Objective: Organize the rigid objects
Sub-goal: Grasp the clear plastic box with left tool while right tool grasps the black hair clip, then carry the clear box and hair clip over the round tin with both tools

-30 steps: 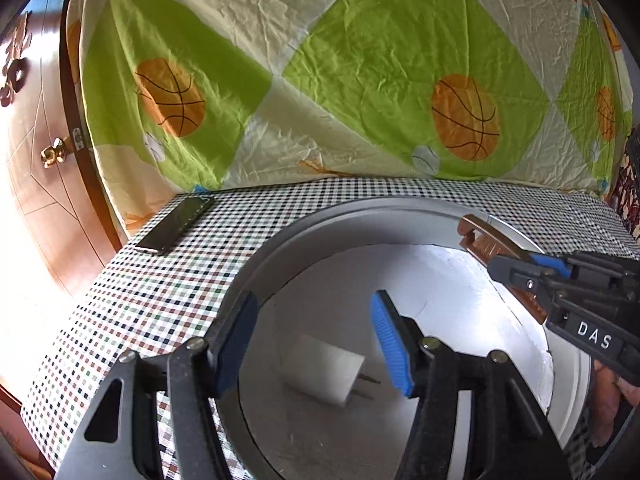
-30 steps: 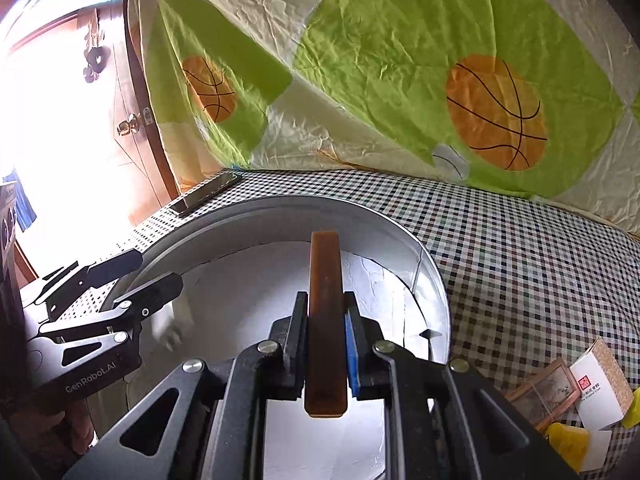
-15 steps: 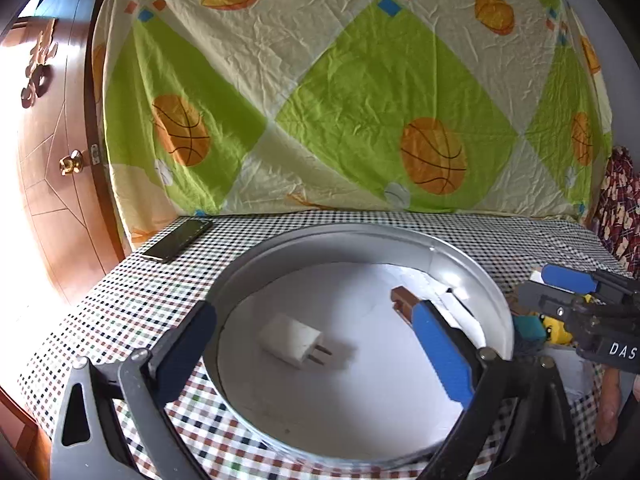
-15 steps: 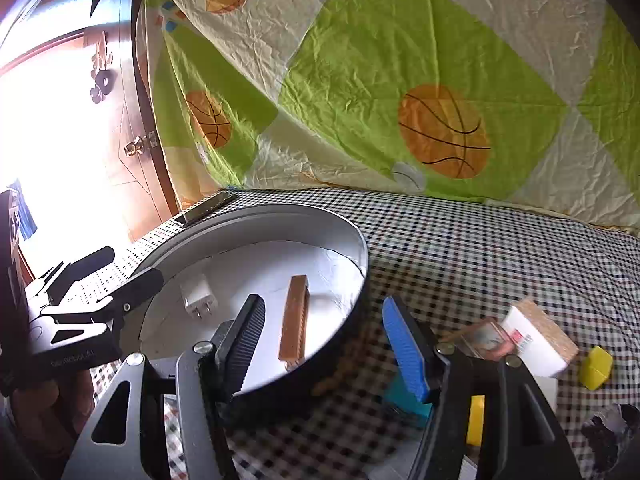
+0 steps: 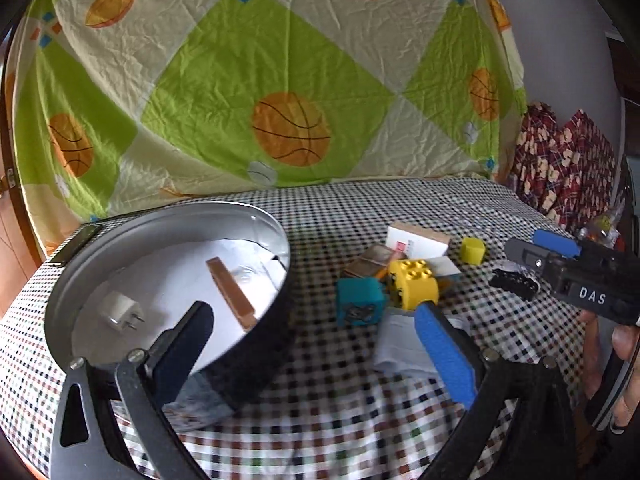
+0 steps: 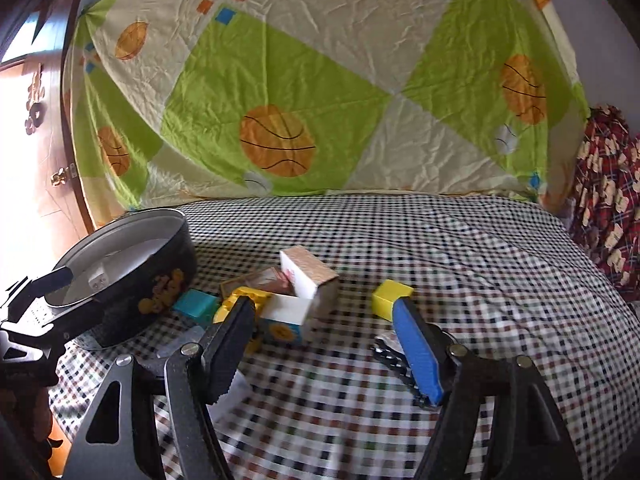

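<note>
A round metal tin [image 5: 72, 276] on the checked table holds a white plug adapter [image 5: 120, 314] and a brown comb [image 5: 231, 294]. Right of it lies a pile: teal cube [image 5: 360, 306], yellow toy brick [image 5: 412, 284], white box [image 5: 416, 242], small yellow cube [image 5: 473, 250]. My left gripper [image 5: 316, 344] is open and empty, low in front of the tin and pile. My right gripper [image 6: 328, 344] is open and empty, facing the pile [image 6: 296, 296] and yellow cube [image 6: 390, 296]; it also shows in the left wrist view [image 5: 560, 256].
A dark phone [image 5: 76, 242] lies at the table's far left edge behind the tin. A black crumpled object [image 5: 514, 282] lies under the right gripper. White paper [image 5: 400, 348] lies near the left gripper. A basketball-print sheet [image 6: 320, 100] hangs behind the table.
My right gripper has let go of the brown comb into the tin and drawn back right. My left gripper has pulled back out of the tin and swung right toward the pile.
</note>
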Demonstrator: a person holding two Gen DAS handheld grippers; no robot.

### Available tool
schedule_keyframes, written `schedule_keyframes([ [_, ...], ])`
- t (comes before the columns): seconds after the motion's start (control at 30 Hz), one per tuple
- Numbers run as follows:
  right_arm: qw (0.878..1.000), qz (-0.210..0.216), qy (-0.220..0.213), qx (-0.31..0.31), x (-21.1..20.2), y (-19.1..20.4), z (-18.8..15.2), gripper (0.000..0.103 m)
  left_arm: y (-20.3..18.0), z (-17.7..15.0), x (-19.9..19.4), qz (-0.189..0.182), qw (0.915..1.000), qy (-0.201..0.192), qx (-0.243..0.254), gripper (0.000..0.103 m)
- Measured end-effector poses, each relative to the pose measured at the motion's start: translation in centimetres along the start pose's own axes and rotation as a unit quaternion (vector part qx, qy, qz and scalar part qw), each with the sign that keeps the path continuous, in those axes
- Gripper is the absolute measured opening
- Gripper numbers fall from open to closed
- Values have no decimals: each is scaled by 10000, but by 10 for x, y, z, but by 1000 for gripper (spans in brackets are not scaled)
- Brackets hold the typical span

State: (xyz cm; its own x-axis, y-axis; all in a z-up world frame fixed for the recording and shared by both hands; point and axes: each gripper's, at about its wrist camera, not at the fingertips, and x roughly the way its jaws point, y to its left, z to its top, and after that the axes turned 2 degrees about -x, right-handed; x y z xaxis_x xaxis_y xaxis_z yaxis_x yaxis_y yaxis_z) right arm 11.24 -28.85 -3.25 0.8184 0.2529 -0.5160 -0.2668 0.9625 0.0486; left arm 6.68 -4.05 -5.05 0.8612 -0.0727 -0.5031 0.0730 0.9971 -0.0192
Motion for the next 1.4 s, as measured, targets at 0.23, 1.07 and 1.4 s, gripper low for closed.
schedule_keyframes([
  [0.23,9980,-395,392,310,9,-38,-11,73,-44,-5,26,-355,9975,500,342,102],
  [1.07,9866,-241,1611,25,62,-40,-18,54,-67,-13,75,-671,9831,1569,665,80],
  [1.4,9902,-178,1381,111,55,-43,-16,50,-59,-13,63,-650,9887,1236,539,80],
])
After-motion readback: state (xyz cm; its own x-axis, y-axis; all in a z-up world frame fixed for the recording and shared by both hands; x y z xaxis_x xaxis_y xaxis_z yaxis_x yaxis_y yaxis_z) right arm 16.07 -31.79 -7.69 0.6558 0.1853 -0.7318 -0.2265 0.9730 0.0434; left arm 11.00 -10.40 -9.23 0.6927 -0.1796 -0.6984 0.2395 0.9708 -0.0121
